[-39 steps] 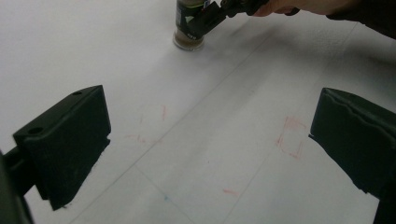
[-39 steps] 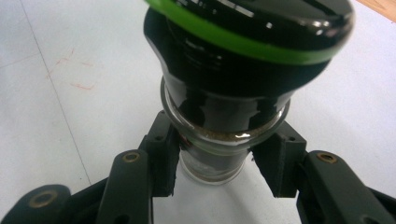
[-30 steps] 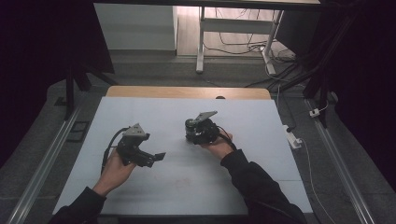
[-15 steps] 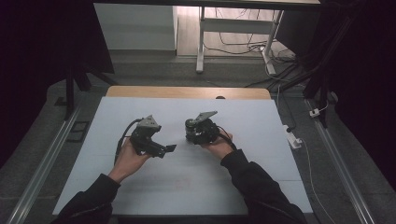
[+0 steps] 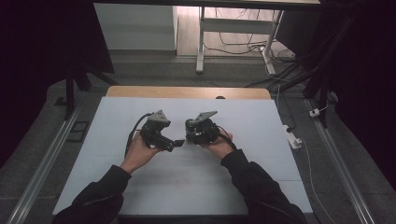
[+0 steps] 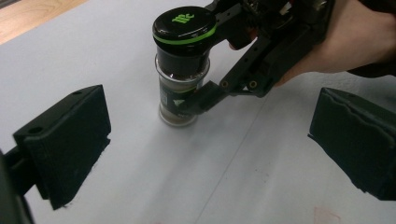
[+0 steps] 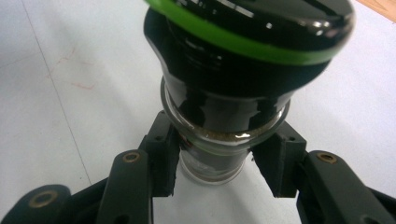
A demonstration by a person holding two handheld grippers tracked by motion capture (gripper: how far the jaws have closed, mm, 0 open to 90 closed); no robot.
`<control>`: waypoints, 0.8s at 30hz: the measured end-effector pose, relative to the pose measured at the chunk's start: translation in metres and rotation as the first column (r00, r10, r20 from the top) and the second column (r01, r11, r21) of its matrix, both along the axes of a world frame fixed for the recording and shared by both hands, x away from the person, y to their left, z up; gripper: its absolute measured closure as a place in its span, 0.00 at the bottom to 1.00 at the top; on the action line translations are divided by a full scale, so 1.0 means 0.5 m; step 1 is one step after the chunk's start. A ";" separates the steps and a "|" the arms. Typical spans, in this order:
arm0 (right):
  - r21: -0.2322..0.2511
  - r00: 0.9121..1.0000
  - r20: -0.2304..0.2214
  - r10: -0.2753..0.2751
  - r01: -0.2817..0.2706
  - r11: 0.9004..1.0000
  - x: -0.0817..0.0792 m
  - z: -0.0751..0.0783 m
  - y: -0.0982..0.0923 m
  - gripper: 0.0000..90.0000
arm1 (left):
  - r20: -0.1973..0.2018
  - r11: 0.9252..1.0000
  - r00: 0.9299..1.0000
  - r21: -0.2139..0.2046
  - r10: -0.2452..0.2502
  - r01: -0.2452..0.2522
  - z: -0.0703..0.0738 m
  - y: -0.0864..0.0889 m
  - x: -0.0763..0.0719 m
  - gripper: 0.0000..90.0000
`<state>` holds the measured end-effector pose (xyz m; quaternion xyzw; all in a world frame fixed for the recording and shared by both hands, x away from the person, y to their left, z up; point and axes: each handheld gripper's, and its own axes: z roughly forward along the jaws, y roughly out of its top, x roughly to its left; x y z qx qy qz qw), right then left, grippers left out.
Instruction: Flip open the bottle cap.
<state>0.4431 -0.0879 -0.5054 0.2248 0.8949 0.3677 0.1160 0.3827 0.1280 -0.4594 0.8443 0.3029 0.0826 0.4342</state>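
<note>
Upright, spice jar (image 6: 182,77), right gripper (image 7: 219,172) clamped

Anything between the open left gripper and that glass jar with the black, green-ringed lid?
Nothing visible. Bare white table lies between the left gripper and the glass jar. The right gripper clamps the jar low, from its far side.

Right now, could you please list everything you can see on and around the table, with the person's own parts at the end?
Spice jar: one, clear glass with a black lid ringed in green, upright on the table, held at its lower body.
Table: one, pale grey-white top with a wooden far edge.
Cables: several, dark, on the floor beyond the table.
White frame legs: one set, behind the table.
Left gripper: one, black, jaws open, pointed at the jar from close by.
Right gripper: one, black, shut on the jar.
Hands and dark sleeves: two, at the table's near edge.
</note>
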 end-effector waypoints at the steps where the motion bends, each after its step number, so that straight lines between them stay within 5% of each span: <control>1: 0.000 1.000 0.000 0.000 0.000 1.000 0.000 0.000 0.000 0.59 | -0.001 1.000 1.000 -0.002 -0.005 0.005 -0.001 -0.001 0.003 0.00; 11: 0.001 1.000 -0.003 -0.002 0.002 1.000 0.000 0.000 0.000 0.59 | 0.000 1.000 1.000 0.026 -0.014 0.014 -0.012 -0.030 0.029 0.08; 24: -0.001 1.000 -0.002 -0.002 0.002 1.000 0.000 0.000 0.000 0.59 | 0.010 0.999 0.999 0.023 -0.049 0.049 -0.007 -0.029 0.037 0.76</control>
